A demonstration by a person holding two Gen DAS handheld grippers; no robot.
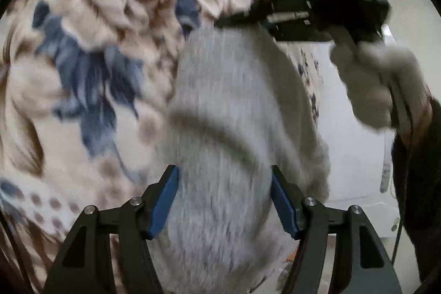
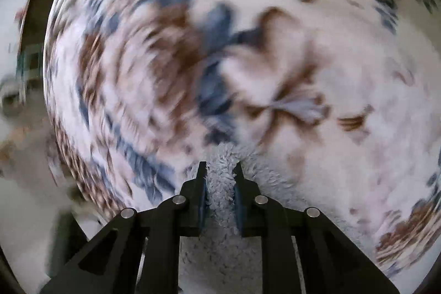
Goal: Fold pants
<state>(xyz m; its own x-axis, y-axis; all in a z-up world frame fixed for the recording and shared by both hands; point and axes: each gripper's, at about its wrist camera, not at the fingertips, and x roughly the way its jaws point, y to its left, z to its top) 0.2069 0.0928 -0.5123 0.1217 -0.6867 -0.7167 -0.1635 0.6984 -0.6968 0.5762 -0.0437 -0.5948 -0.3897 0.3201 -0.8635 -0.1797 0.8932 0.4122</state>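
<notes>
In the left wrist view, I am keeping my left gripper (image 1: pixel 224 201) spread wide, its blue pads on each side of the grey fleecy pants (image 1: pixel 234 115) but not pinching; the garment is hanging over the flowered blanket (image 1: pixel 82 46), I think so it can drape straight. In the right wrist view, my right gripper (image 2: pixel 220 178) is narrowed onto a bunched edge of the pants; the blurred blanket is spreading wide beneath, giving room to lay them down.
</notes>
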